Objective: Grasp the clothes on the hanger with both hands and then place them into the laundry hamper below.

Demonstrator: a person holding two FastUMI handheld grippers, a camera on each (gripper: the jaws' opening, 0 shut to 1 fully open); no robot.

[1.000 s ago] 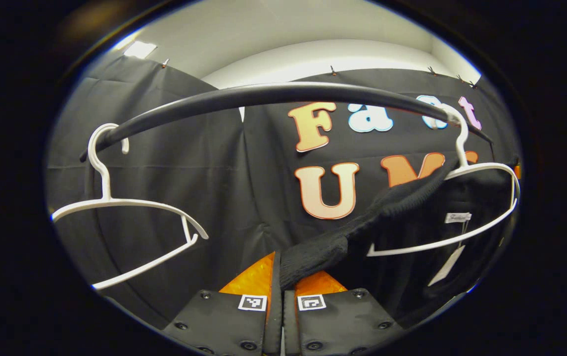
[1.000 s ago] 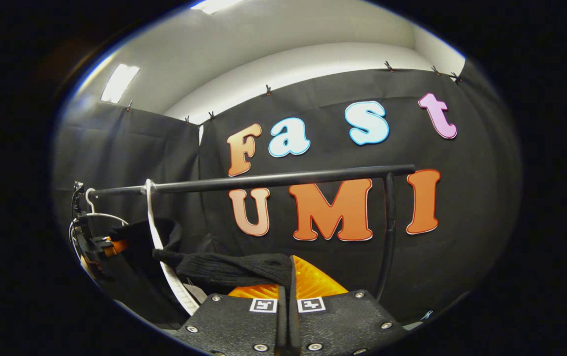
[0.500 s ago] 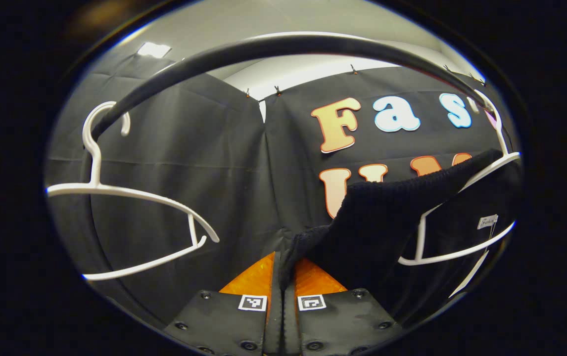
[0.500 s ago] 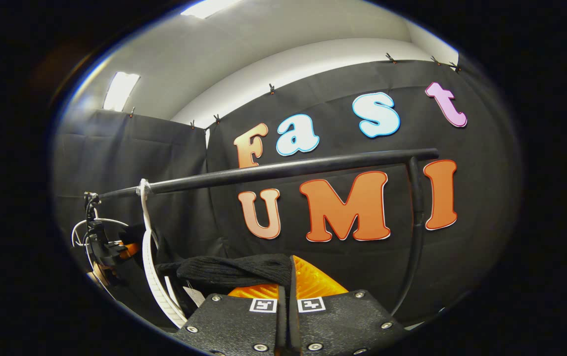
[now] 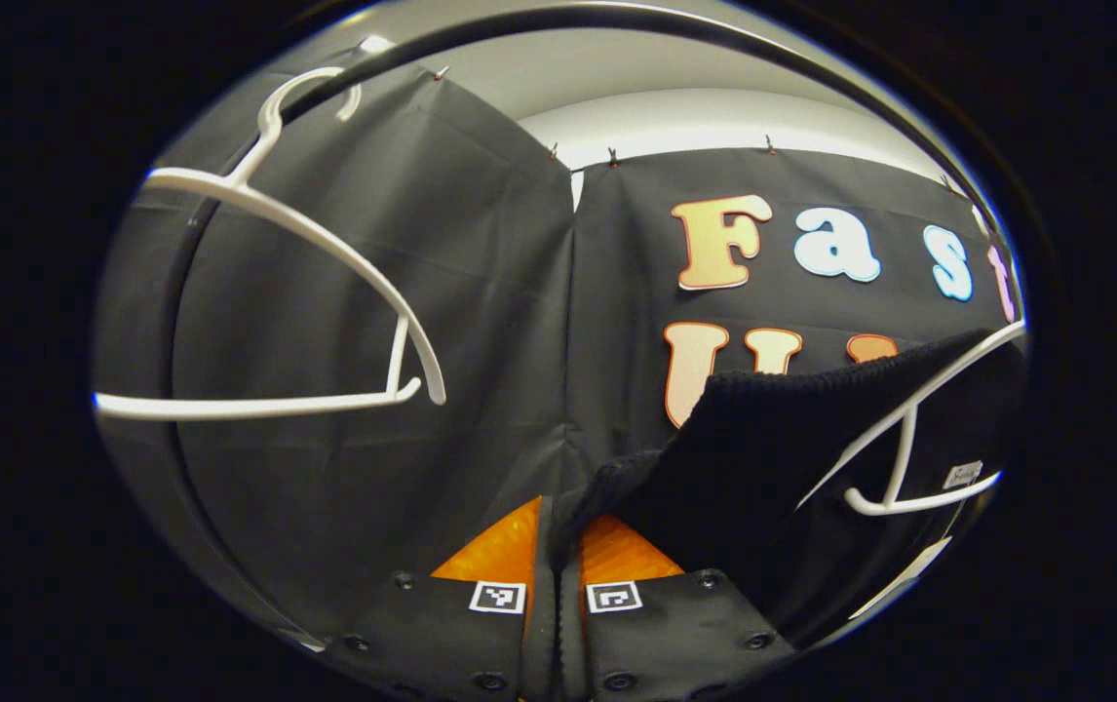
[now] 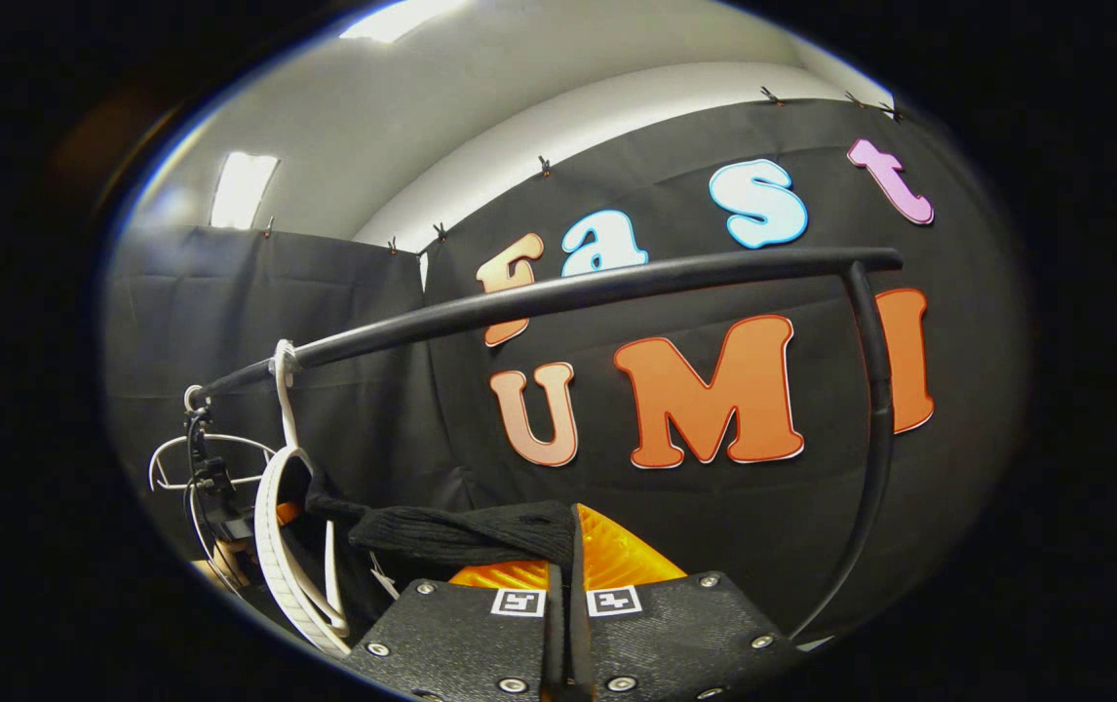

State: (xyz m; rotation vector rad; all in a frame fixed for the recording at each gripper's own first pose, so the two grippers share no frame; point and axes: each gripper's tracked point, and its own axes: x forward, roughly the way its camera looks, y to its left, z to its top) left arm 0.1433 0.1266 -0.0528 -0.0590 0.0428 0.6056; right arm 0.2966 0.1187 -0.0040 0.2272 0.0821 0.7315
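Closest in the left gripper view, the left gripper (image 5: 557,526) is pinched closed on a fold of a black knit garment (image 5: 773,458), which stretches up to a white hanger (image 5: 909,439) at the right. In the right gripper view, the right gripper (image 6: 566,546) is clamped on another bunched part of it (image 6: 466,531). An empty white hanger (image 5: 325,292) hangs farther left on the black clothes rail (image 6: 568,292), with the booth's dark cloth wall behind

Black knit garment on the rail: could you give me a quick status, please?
Left gripper and right gripper both shut on black knit garment. Garment half draped over white hanger. Empty hanger alongside.
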